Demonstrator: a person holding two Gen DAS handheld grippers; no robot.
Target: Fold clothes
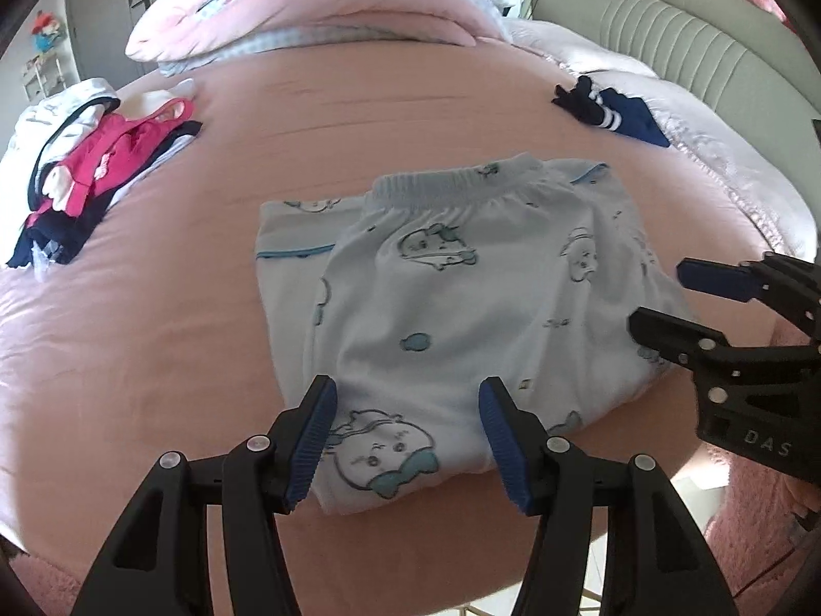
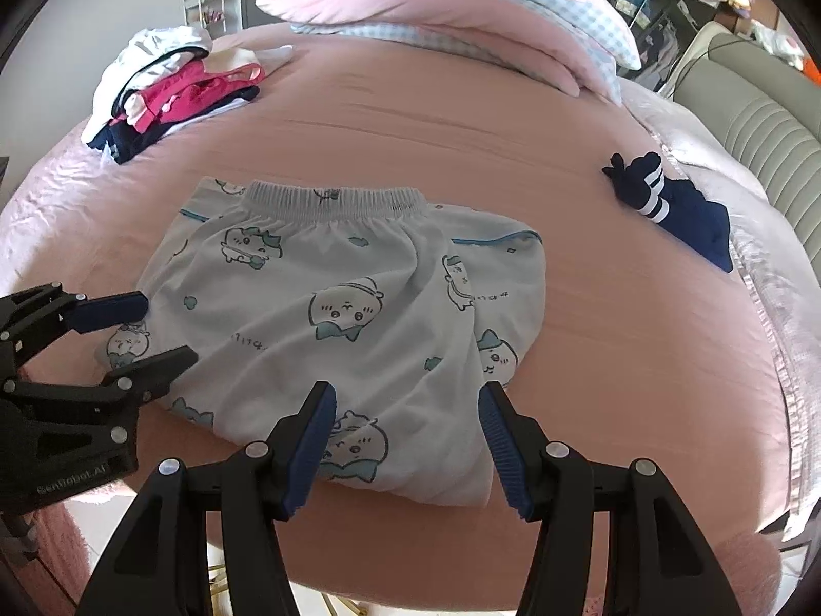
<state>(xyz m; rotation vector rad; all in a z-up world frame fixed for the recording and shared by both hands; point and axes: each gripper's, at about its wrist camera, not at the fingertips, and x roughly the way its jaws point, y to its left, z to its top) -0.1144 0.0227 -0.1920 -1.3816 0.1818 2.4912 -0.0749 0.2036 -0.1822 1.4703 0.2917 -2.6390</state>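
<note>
My left gripper and right gripper, both spread and gripping nothing, hover over the near hem of the pajama pants, ready to pinch it. The pants lie folded mid-bed on the pink sheet: soft printed cotton, elastic ribbed waistband farthest away, apparently over a matching top.

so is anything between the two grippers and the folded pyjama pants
Nothing visible. The left gripper and right gripper both hang open right over the near edge of the pyjama pants, with no other item between.
</note>
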